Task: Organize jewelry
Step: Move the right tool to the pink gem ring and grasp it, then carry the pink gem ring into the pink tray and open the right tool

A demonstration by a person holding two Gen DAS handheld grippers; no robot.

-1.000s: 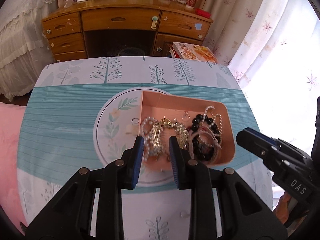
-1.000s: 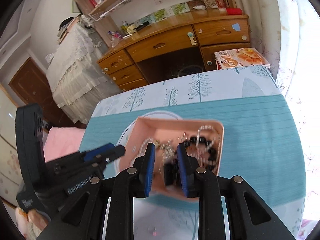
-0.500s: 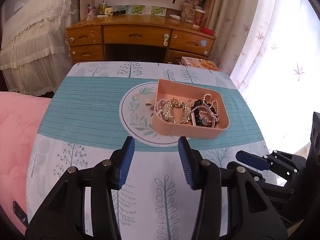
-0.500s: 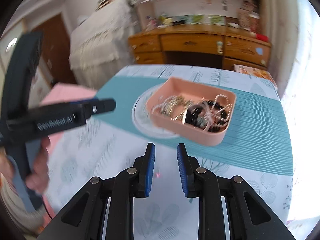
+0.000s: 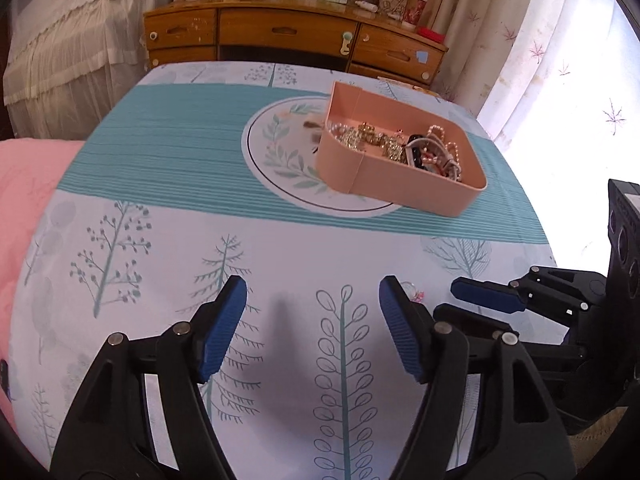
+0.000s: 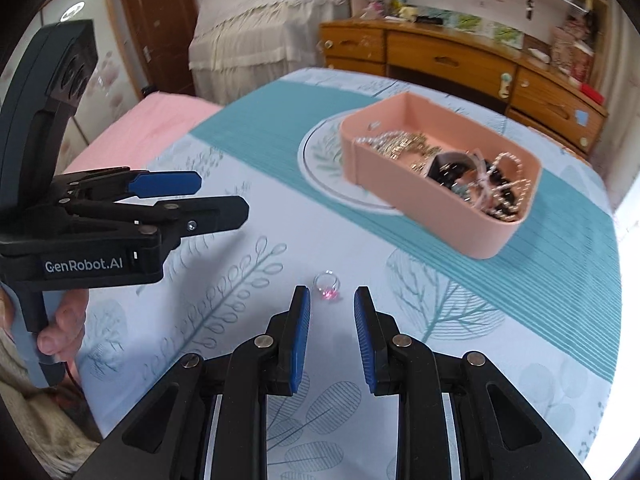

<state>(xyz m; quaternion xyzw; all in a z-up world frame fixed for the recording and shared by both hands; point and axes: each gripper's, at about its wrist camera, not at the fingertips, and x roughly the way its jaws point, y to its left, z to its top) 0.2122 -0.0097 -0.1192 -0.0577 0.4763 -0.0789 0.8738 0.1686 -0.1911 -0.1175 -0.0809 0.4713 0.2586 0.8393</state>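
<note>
While I sweep from the left side of my feeds to the right, the first thing is a pink bed (image 5: 28,200) along the left edge of the bench (image 5: 160,240), which wears a cloth printed with trees and a teal band. My left gripper (image 5: 313,326) hangs over the near part of that cloth, its blue pads spread wide apart with nothing between them; in the right wrist view the same gripper (image 6: 192,196) shows side-on at the left. Further along, a round plate (image 5: 280,148) with a leaf pattern lies on the teal band, and a pink tray (image 5: 400,184) sits partly on its right half. Inside the tray I see a tangle of jewelry (image 5: 400,144): pearl strands, gold chain and dark beads. On the bare cloth near me, well apart from the tray, lies a small ring (image 6: 328,286) with a pink stone; it rests just ahead of my right gripper (image 6: 329,312), whose pads stand apart and hold nothing. In the left wrist view the ring (image 5: 414,292) peeks out just beside the left gripper's right finger. Behind the bench stands a wooden desk (image 5: 296,36), with pale curtains (image 5: 560,80) to the right.
</note>
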